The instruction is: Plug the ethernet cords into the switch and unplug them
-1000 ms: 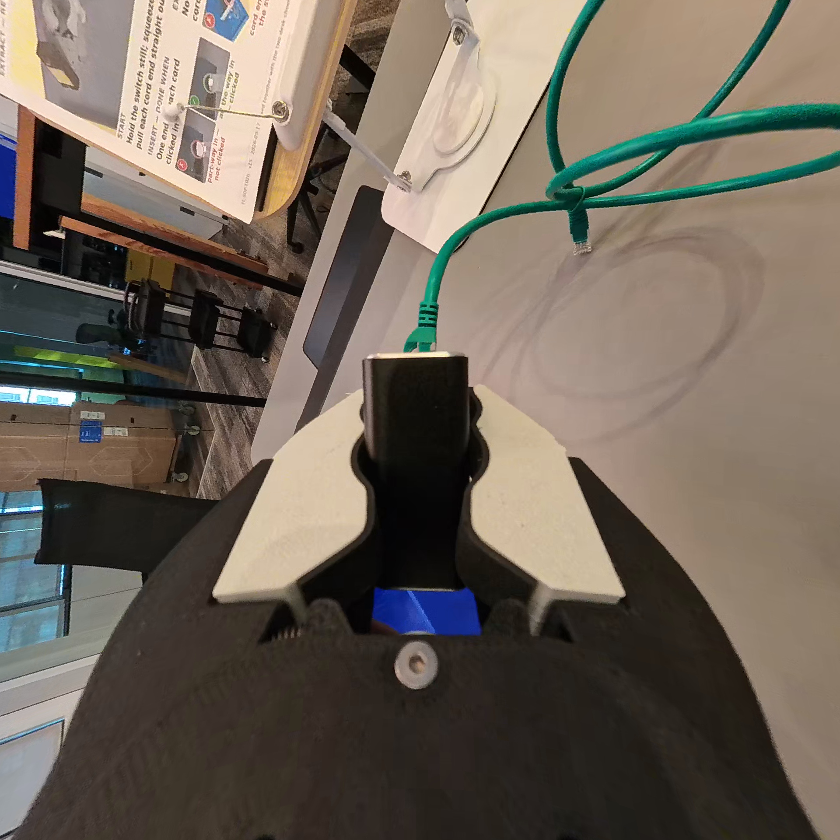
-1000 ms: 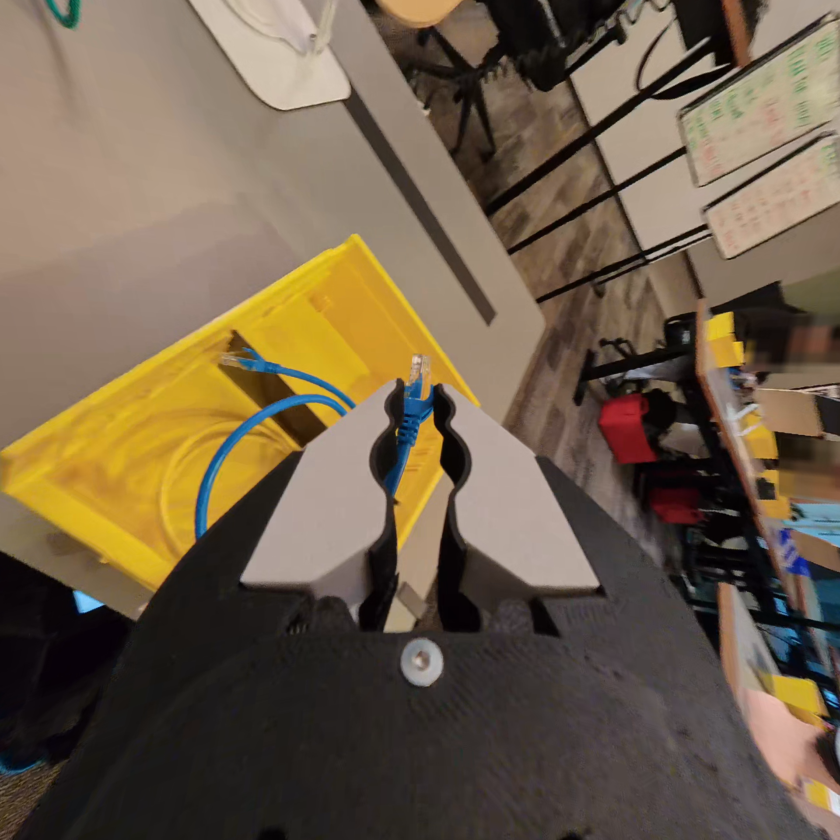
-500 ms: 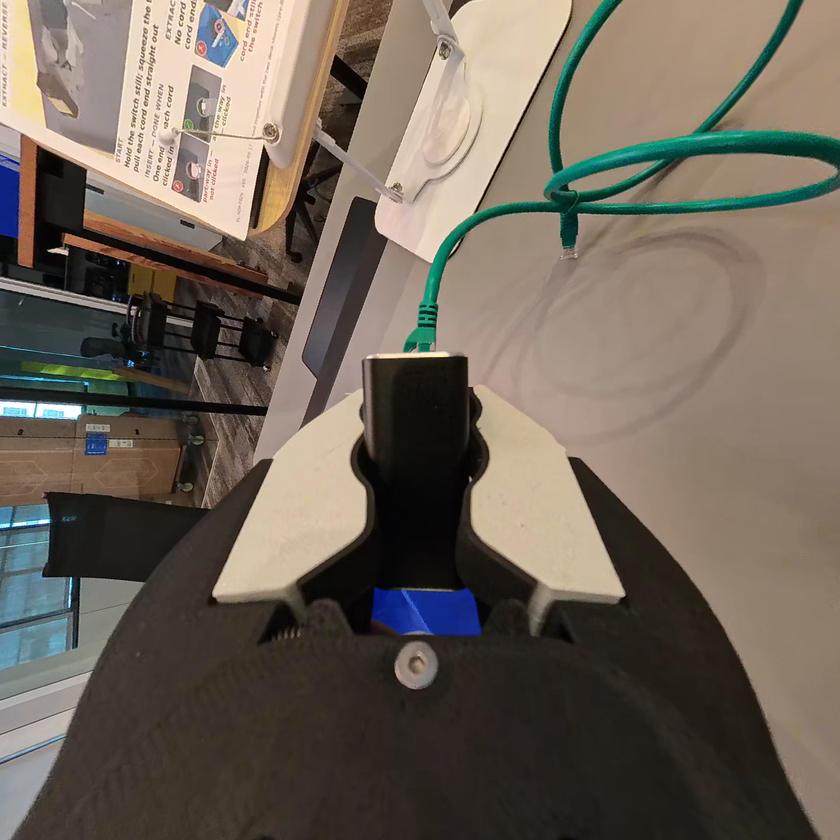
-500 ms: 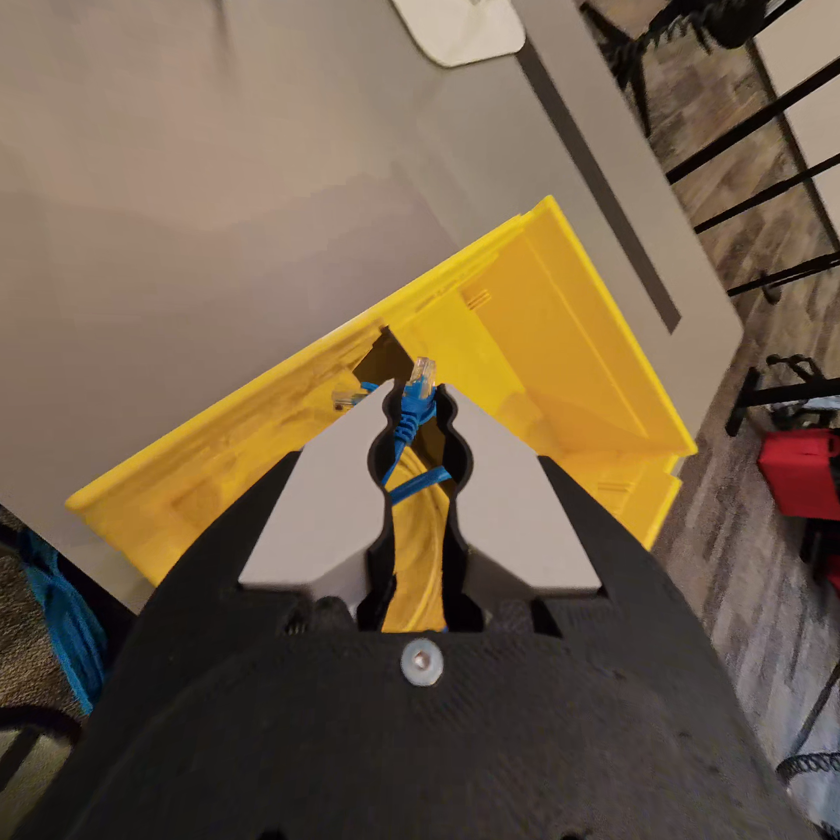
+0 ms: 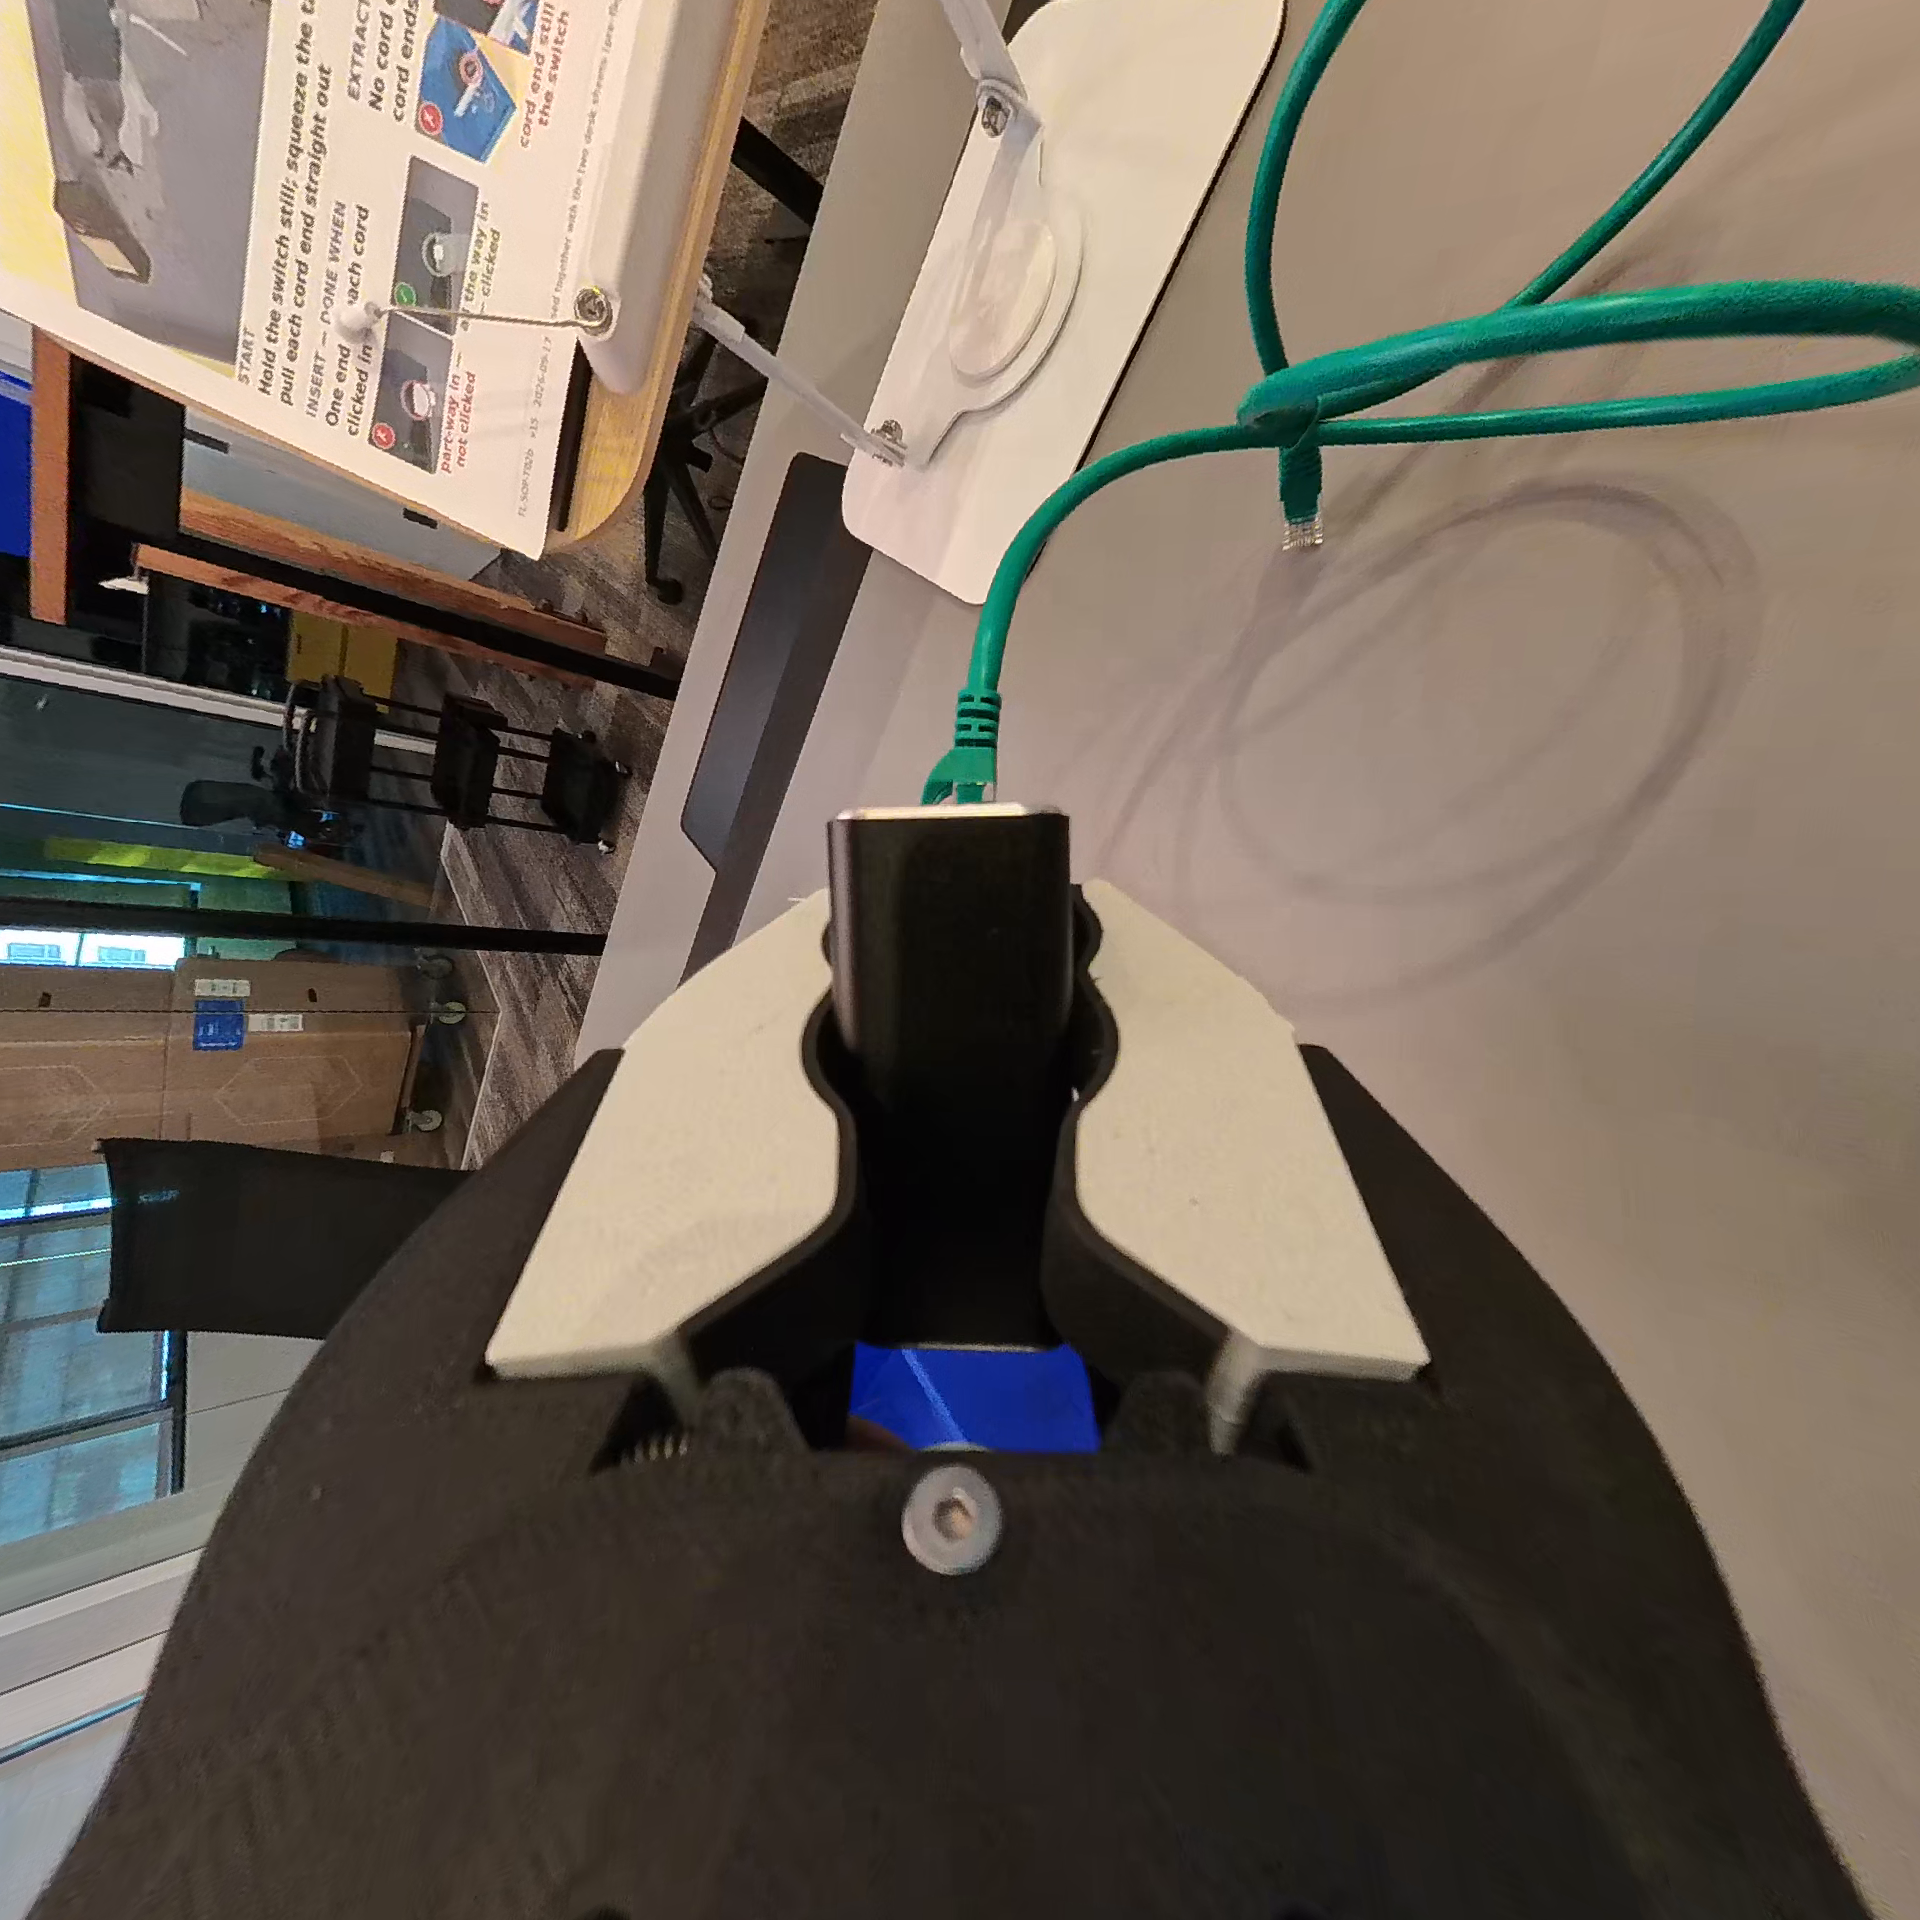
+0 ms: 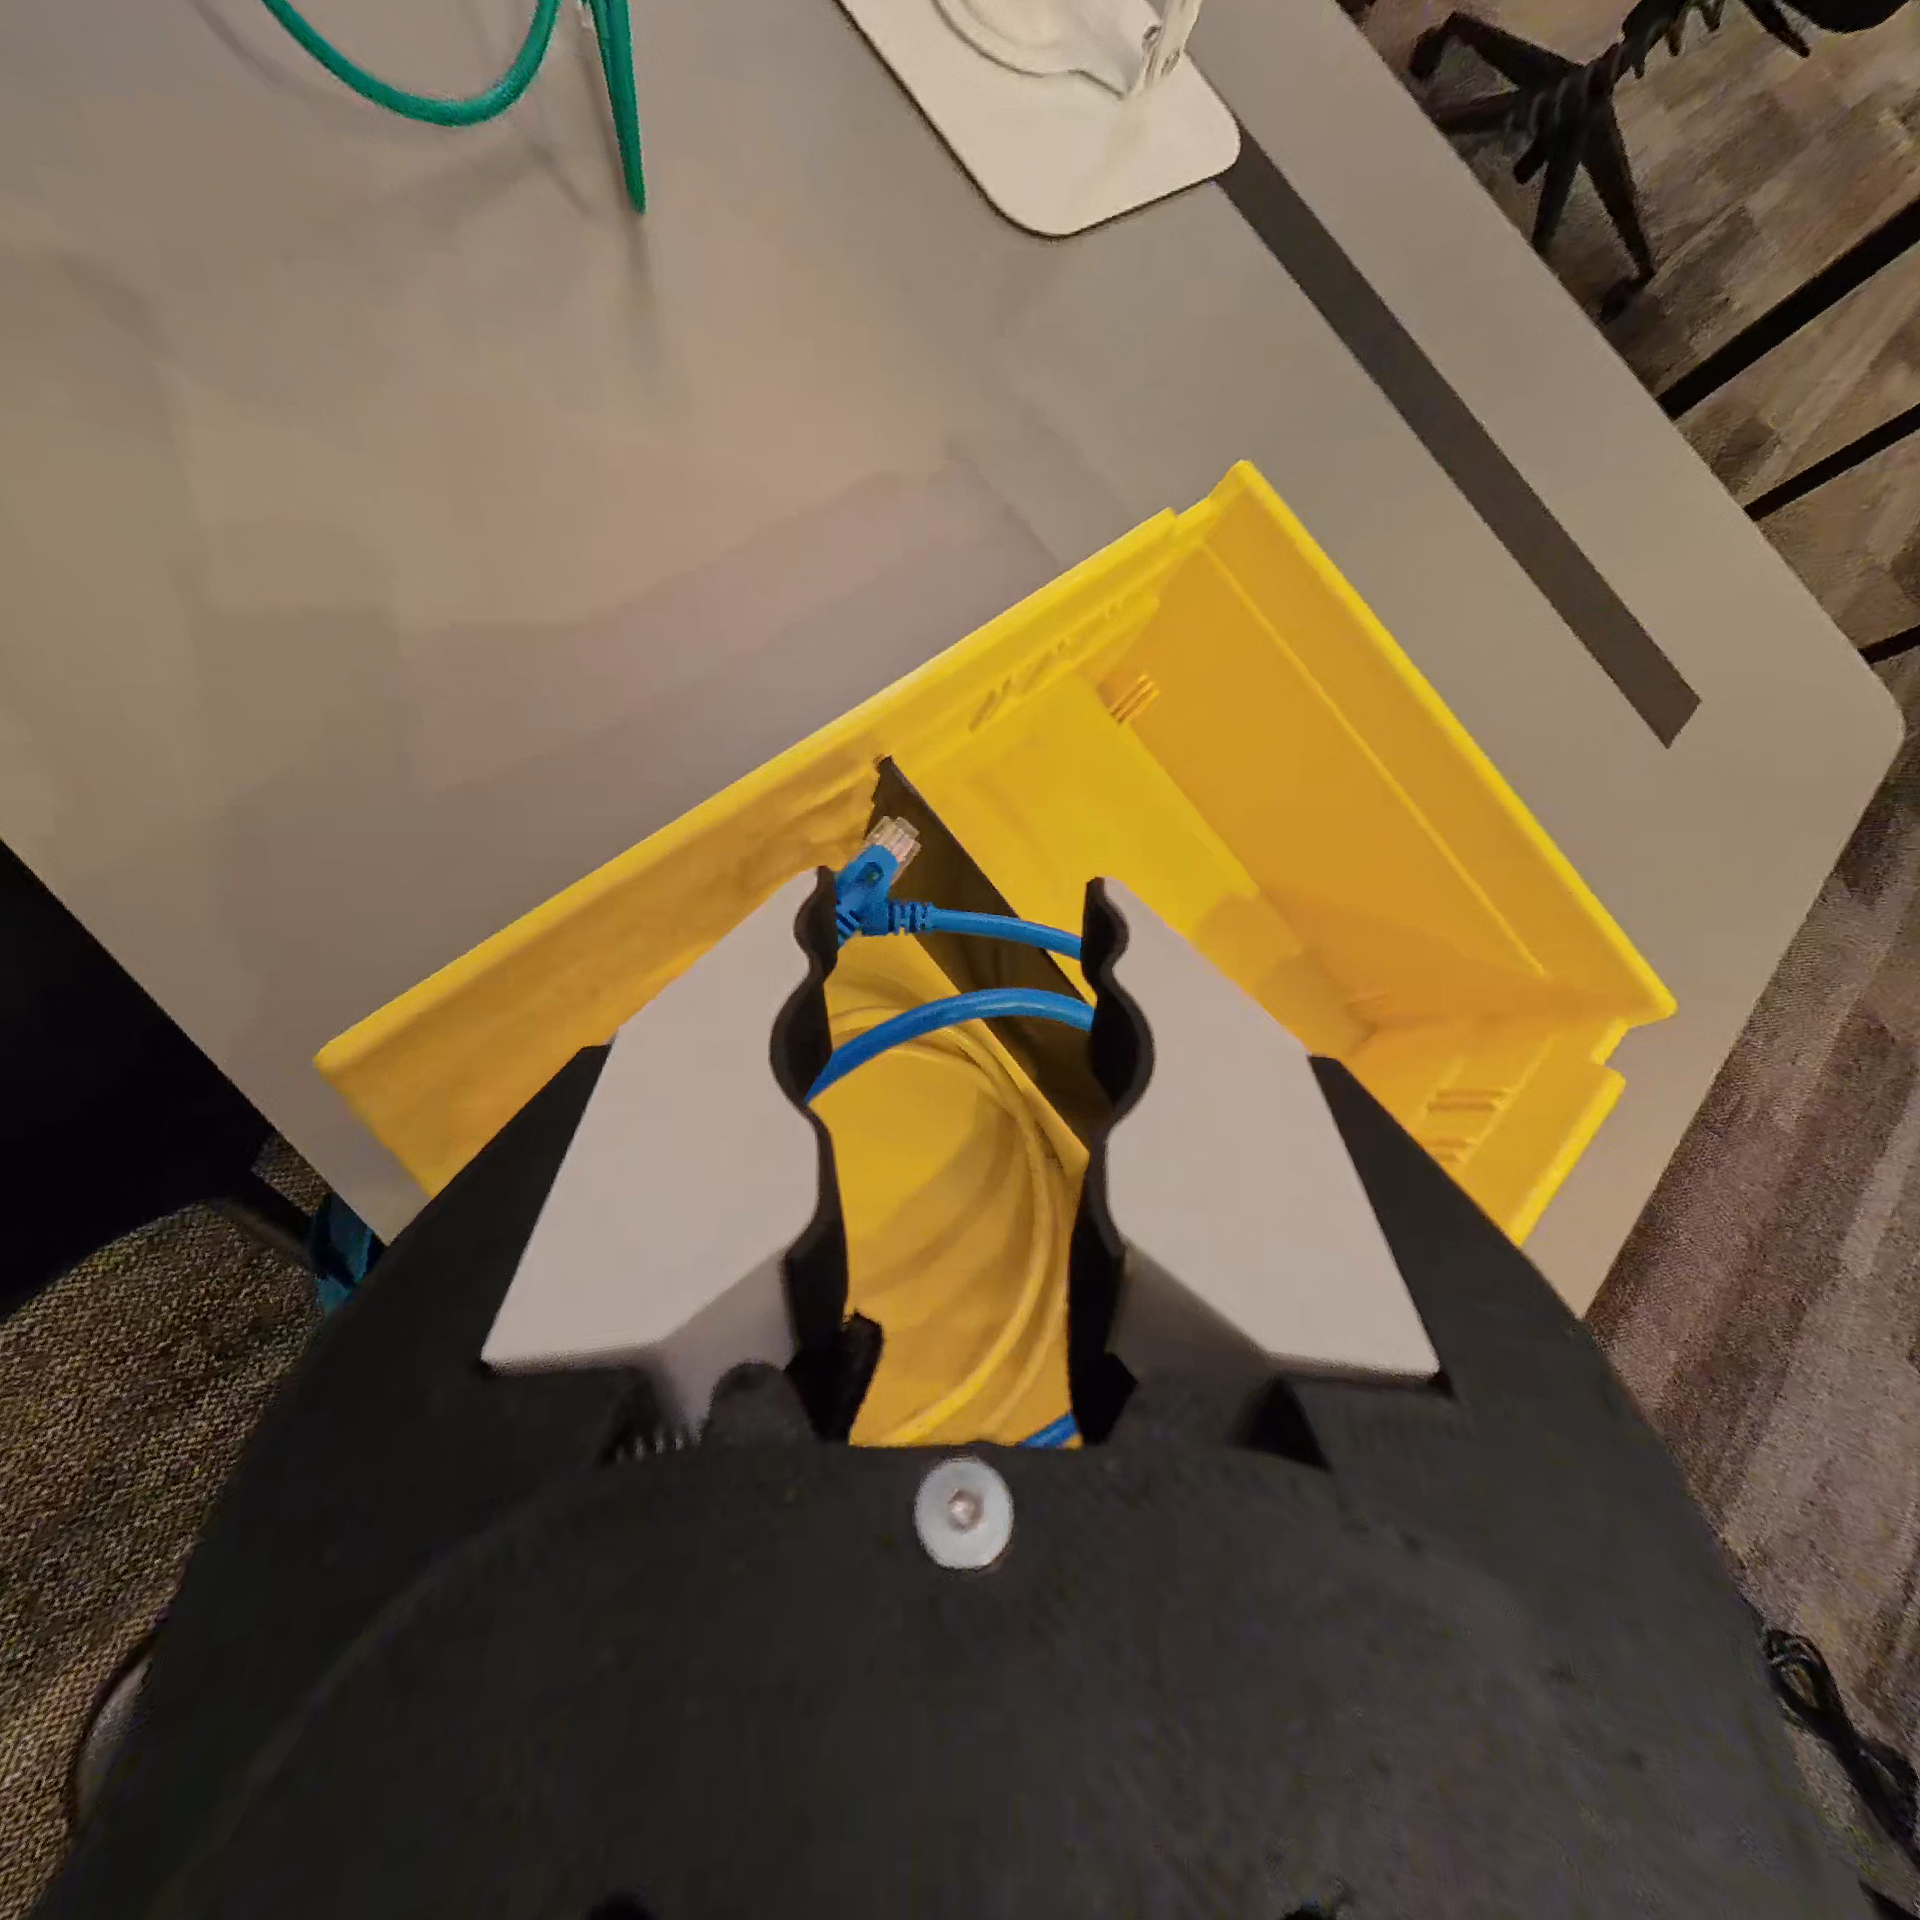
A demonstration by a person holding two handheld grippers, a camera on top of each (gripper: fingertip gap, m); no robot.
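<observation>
My left gripper (image 5: 951,935) is shut on the black switch (image 5: 951,997), held above the grey table. A green ethernet cord (image 5: 1039,551) is plugged into the switch's far face; its other plug (image 5: 1301,520) hangs loose over the table. My right gripper (image 6: 961,904) is open over the yellow bin (image 6: 1299,810). A blue ethernet cord (image 6: 966,1008) lies in the bin between the jaws, its plug (image 6: 878,873) just by the left fingertip. A yellow cord (image 6: 997,1247) is coiled under it.
A white stand base (image 5: 1039,281) sits at the table's far edge and also shows in the right wrist view (image 6: 1081,114). It carries an instruction sheet (image 5: 312,208). The green cord's loops (image 6: 468,94) lie on the table (image 6: 520,468). The bin overhangs the table's near edge. My hands' fingertips stand some 50 cm from each other.
My right gripper carried the blue cord's plug over the yellow bin, then opened and let it go into the bin. The left gripper with the switch has barely shifted.
</observation>
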